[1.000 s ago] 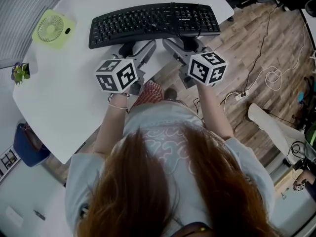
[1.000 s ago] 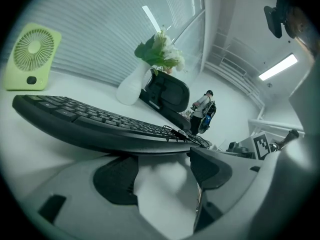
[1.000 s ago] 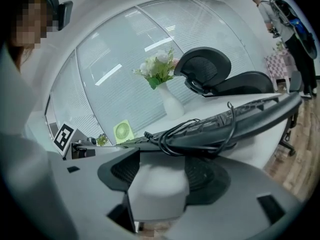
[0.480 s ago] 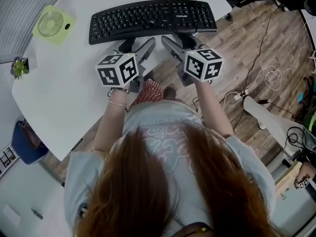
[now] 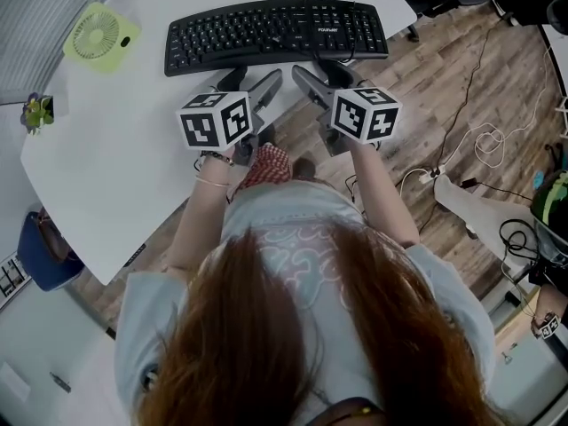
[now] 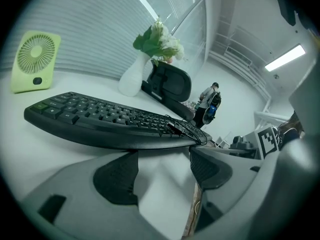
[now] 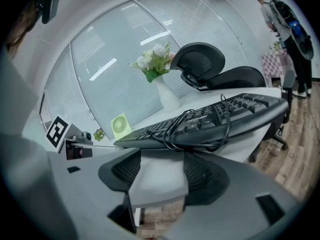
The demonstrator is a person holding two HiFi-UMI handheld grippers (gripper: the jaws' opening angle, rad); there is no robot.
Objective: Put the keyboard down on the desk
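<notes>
Left gripper view shows the left gripper [image 6: 162, 156] with its jaws spread wide and nothing gripped. Only bare white desk [image 6: 165, 199] lies between the dark ribbed pads [image 6: 117, 179]. The black keyboard [image 6: 110, 126] lies on that desk just past the jaw tips; whether the tips touch its near edge cannot be told. Right gripper view has the right gripper [image 7: 162, 159] likewise released, with the desk's edge between the jaws and the keyboard just beyond them. A black cable [image 7: 200, 129] is looped in a bundle on top of the keys. From the head view, both grippers sit at the keyboard's near long edge, the left one [image 5: 251, 80] under its left half and the right one [image 5: 321, 71] under its right half. Their marker cubes [image 5: 216, 118] are nearer the person. A lime-green fan [image 5: 99, 35] stands left of the keyboard, and a small potted plant [image 5: 37, 112] sits farther left by the desk's rim. Right of the keyboard the desk ends and a wood-plank floor [image 5: 444, 87] begins, strewn with loose cords [image 5: 484, 140]. Behind the keyboard stand a white vase [image 6: 134, 76] of flowers, a black mesh office chair [image 7: 205, 66] and a glass wall [image 7: 110, 79] with blinds. Far beyond it, a person [image 6: 207, 104] stands with a backpack.
</notes>
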